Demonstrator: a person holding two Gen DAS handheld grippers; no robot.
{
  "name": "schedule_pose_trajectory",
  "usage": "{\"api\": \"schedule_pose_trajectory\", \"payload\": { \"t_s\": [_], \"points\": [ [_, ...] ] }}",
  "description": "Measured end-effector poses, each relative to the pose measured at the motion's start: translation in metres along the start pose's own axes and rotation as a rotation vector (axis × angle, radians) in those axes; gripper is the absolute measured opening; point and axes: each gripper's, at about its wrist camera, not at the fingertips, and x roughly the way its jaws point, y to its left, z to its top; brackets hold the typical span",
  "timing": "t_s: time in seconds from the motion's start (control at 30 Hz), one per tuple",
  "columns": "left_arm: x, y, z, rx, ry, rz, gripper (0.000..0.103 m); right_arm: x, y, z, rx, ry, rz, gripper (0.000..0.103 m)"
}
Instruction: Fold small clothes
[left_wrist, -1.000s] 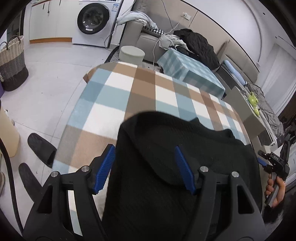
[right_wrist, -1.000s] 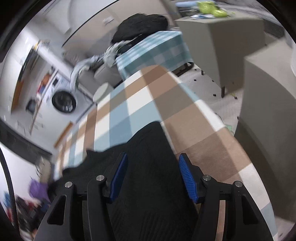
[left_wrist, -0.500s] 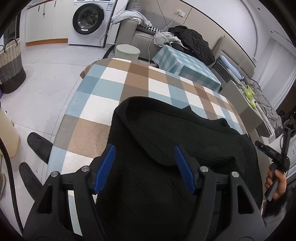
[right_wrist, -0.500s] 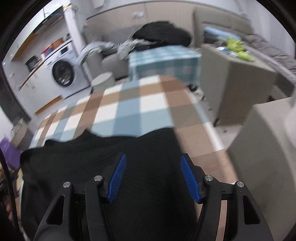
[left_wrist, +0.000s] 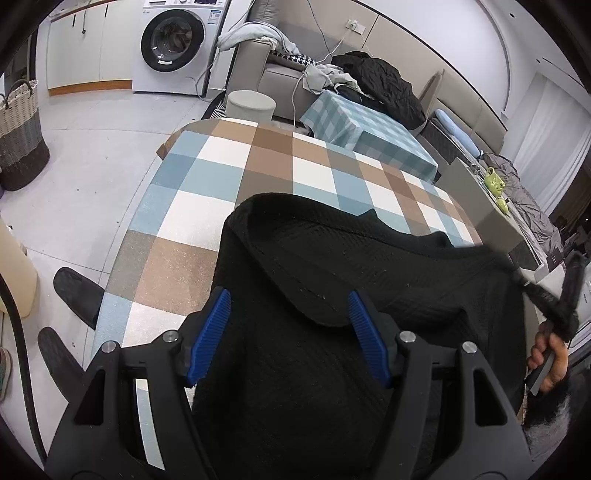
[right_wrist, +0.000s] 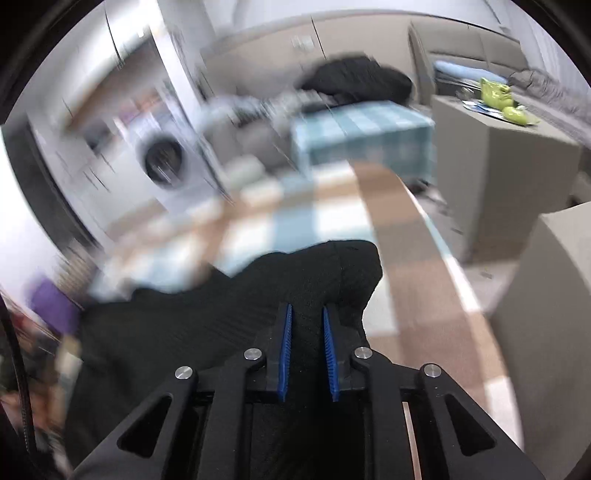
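Black knit garment (left_wrist: 332, 332), lying on the checked tablecloth (left_wrist: 207, 192) at the near end of the table, with a folded lip of cloth crossing its middle. The right gripper (right_wrist: 308, 343), whose blue pads stood wide apart over the fabric a second ago, is now closing, and a ridge of the garment's right-hand portion is bunched between the pads; in the left wrist view the same gripper appears at the far right with a stretched corner of black cloth drawn up to it, above the person's hand (left_wrist: 550, 365). The left gripper (left_wrist: 288, 332) is unchanged: its jaws are spread, one pad to each side of the garment's near left portion, with no pinch visible. Judged from this, the step in hand is securing one side before a fold; the left side is not yet taken. The right wrist view is heavily blurred outside the gripper, so background detail there is unreliable. Edges: the table's left rim curves close beside the garment's left border, and its right rim lies just beyond the gathered corner. Open room: bare checked cloth extends ahead of the garment to the table's far end, offering space to lay a fold forward. A stool (left_wrist: 251, 105) and a second checked table (left_wrist: 369, 129) stand beyond that end, well apart from the work.
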Motion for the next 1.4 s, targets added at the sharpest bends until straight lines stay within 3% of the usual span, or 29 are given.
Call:
{"api": "schedule_pose_trajectory", "payload": {
  "t_s": [0.03, 0.1, 0.17, 0.3, 0.4, 0.47, 0.57, 0.67, 0.8, 0.83, 0.93, 1.03, 1.17, 1.27, 1.33, 1.4],
  "points": [
    [0.0, 0.0, 0.0, -0.001, 0.0, 0.001, 0.063, -0.006, -0.008, 0.002, 0.057, -0.031, 0.032, 0.016],
    [-0.001, 0.001, 0.0, 0.001, 0.0, 0.004, 0.063, -0.005, -0.015, 0.006, 0.104, -0.03, 0.012, 0.016],
    [0.0, 0.001, -0.001, 0.006, 0.009, 0.008, 0.063, 0.004, -0.015, 0.008, 0.083, 0.008, -0.118, 0.016],
    [0.004, -0.003, -0.002, 0.02, 0.037, -0.013, 0.063, 0.018, -0.02, 0.008, 0.114, 0.093, -0.166, 0.024],
    [0.007, -0.012, -0.003, 0.037, 0.06, -0.044, 0.063, 0.017, -0.012, 0.008, 0.09, 0.097, -0.149, 0.031],
    [0.01, -0.02, -0.004, 0.06, 0.072, -0.066, 0.063, 0.019, 0.0, 0.007, 0.042, 0.107, -0.137, 0.043],
    [0.013, -0.03, -0.005, 0.073, 0.079, -0.079, 0.063, 0.022, 0.015, 0.006, -0.01, 0.106, -0.136, 0.045],
    [0.015, -0.034, -0.007, 0.073, 0.085, -0.085, 0.063, 0.036, 0.025, 0.005, -0.042, 0.129, -0.187, 0.051],
    [0.017, -0.034, -0.009, 0.076, 0.092, -0.086, 0.063, 0.067, 0.026, 0.001, -0.072, 0.179, -0.279, 0.051],
    [0.018, -0.034, -0.01, 0.077, 0.093, -0.086, 0.063, 0.073, 0.025, 0.0, -0.09, 0.191, -0.306, 0.05],
    [0.02, -0.031, -0.012, 0.074, 0.096, -0.084, 0.063, 0.077, 0.026, -0.004, -0.154, 0.19, -0.381, 0.019],
    [0.021, -0.029, -0.012, 0.073, 0.097, -0.084, 0.063, 0.06, 0.016, 0.0, -0.115, 0.141, -0.314, 0.002],
    [0.021, -0.027, -0.012, 0.072, 0.093, -0.086, 0.063, 0.031, 0.004, 0.007, -0.04, 0.021, -0.167, 0.002],
    [0.02, -0.026, -0.01, 0.066, 0.084, -0.082, 0.063, 0.002, -0.008, 0.012, 0.058, -0.124, -0.028, 0.002],
    [0.019, -0.023, -0.009, 0.057, 0.076, -0.081, 0.063, -0.007, -0.017, 0.017, 0.115, -0.177, -0.043, 0.002],
    [0.017, -0.021, -0.007, 0.047, 0.069, -0.077, 0.063, -0.002, -0.03, 0.019, 0.186, -0.167, -0.159, 0.002]
  ]
}}
